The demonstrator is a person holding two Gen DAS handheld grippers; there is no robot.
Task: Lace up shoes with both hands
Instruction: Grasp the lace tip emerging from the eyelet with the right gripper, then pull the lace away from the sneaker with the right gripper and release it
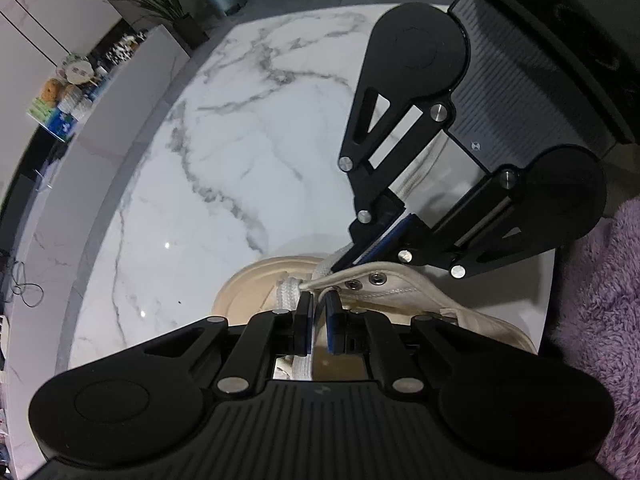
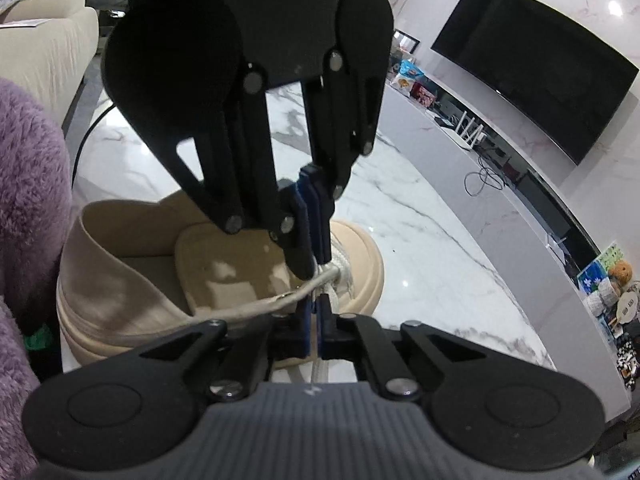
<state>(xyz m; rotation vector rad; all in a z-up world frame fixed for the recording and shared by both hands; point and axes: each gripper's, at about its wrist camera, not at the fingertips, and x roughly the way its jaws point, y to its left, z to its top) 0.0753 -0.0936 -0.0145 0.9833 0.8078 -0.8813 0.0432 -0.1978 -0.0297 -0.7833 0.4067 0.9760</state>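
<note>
A cream canvas shoe (image 1: 420, 300) with a thick beige sole lies on the white marble table (image 1: 240, 140). It also shows in the right wrist view (image 2: 132, 280), tongue up. My left gripper (image 1: 318, 312) is over the eyelet row, its blue pads slightly apart around a white lace (image 1: 288, 292). My right gripper (image 1: 372, 248) comes in from the upper right, shut on the white lace next to the metal eyelets (image 1: 376, 279). In the right wrist view my right gripper (image 2: 316, 312) is shut on the lace (image 2: 320, 368), and the left gripper (image 2: 316, 240) faces it over the shoe.
A purple fluffy sleeve (image 1: 600, 320) is at the right. A white low cabinet (image 1: 120, 92) with snacks and a plant (image 1: 160, 0) stands beyond the table. A wall TV (image 2: 532, 68) and a sofa (image 2: 40, 60) show in the right wrist view.
</note>
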